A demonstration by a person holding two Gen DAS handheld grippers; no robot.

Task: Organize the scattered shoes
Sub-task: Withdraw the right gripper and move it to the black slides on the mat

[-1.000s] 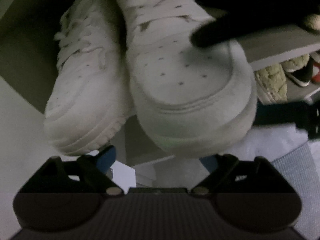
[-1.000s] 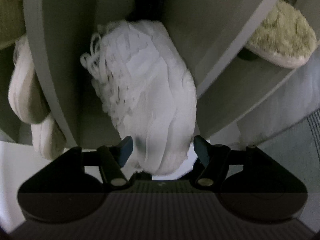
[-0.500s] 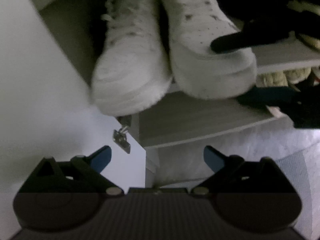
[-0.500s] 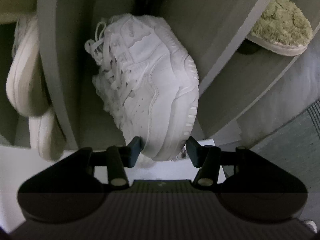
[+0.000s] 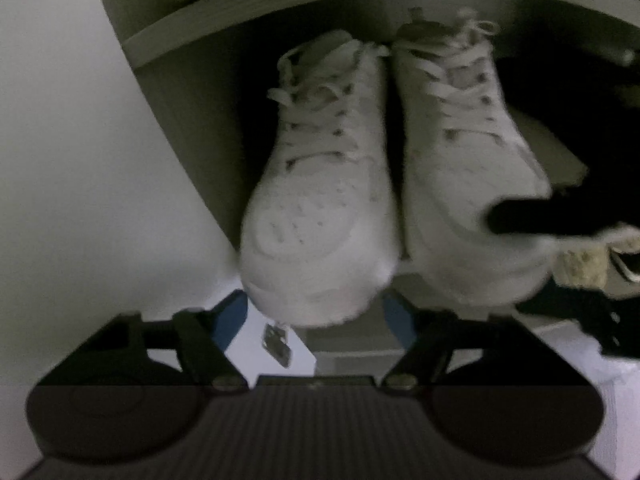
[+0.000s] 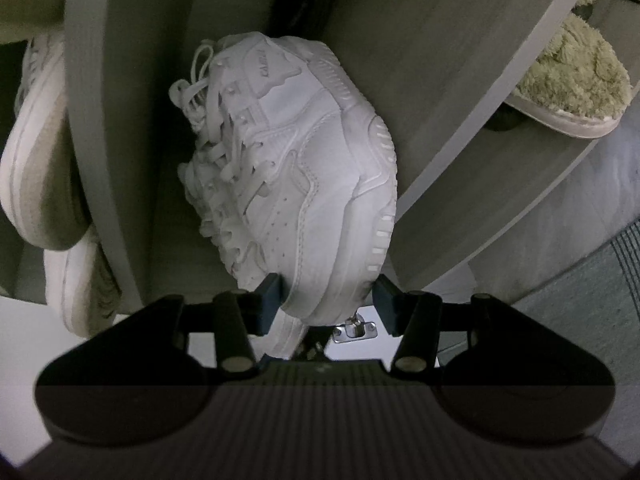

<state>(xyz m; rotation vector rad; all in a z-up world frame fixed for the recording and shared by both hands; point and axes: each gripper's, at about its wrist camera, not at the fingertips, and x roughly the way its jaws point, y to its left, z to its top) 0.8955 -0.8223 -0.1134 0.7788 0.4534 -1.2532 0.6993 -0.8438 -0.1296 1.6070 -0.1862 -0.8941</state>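
Grippers first: the left gripper point(image 5: 316, 312) has its blue-padded jaws closing around the toe of a white lace-up leather sneaker point(image 5: 320, 216), though the pads look short of touching it. The right gripper point(image 6: 326, 300) stands at a middling width, its jaws clamped on the toe of the second white leather sneaker point(image 6: 296, 184), one pad on the upper and the other at the ridged sole.

Both shoes lie side by side, toes outward, on a grey wooden shelf point(image 5: 352, 340) of a shoe cabinet. Gripping each by the toe probably serves to nudge the pair straight and level with each other (a pair reads as tidy only when aligned).

A metal door hinge point(image 6: 356, 328) sits just below the shelf edge. The shelf beside it carries a fuzzy pale-green slipper point(image 6: 572, 72), and another compartment holds a white-soled shoe point(image 6: 36, 168), seen from the right wrist.
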